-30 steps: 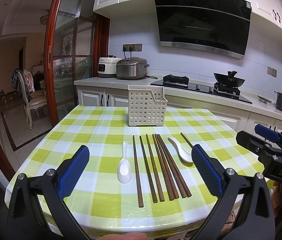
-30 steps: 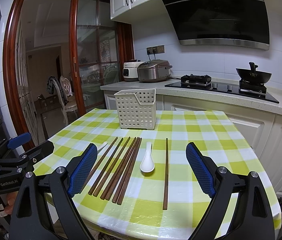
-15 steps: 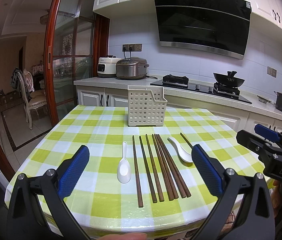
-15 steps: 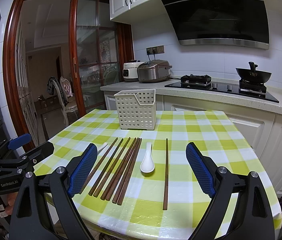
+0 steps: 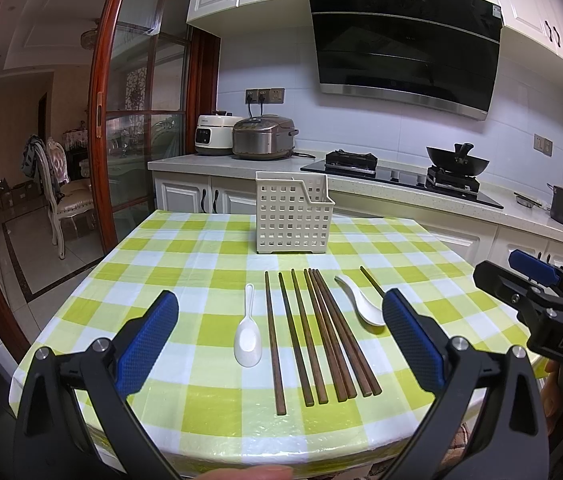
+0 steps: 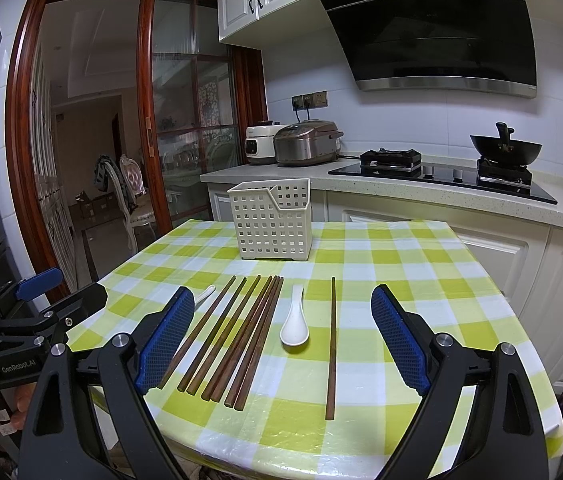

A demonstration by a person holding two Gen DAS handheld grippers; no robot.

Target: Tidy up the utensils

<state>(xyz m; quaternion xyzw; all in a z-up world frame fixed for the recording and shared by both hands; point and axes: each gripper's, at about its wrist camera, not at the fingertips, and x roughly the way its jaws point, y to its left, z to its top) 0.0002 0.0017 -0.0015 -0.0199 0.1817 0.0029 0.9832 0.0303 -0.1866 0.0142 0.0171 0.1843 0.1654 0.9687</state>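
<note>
We held our left gripper [image 5: 280, 336] with its fingers spread wide and nothing between them, low over the near edge of the checked tablecloth [image 5: 185, 264]. Ahead of the gap between those fingers lay the small white spoon [image 5: 248, 334] and a row of dark wooden chopsticks [image 5: 321, 334]. The second white spoon [image 5: 362, 306] rested just beside the right finger's pad [image 5: 409, 340], which hid the near end of the lone chopstick [image 5: 371, 280] behind it. The perforated cream utensil holder [image 5: 291, 218] stood upright farther ahead, well apart from everything on the cloth.

Our right gripper [image 6: 282, 340] was likewise spread wide and empty. From its camera the left finger's pad [image 6: 165, 342] covered most of the small spoon [image 6: 206, 293], so only its handle tip showed, and it cut across the near ends of the outermost chopsticks [image 6: 237, 332]. The larger spoon [image 6: 295, 322] and the single chopstick [image 6: 332, 340] lay ahead between the fingers, with the holder [image 6: 270, 220] beyond them. We could not see inside the holder from either view.
</note>
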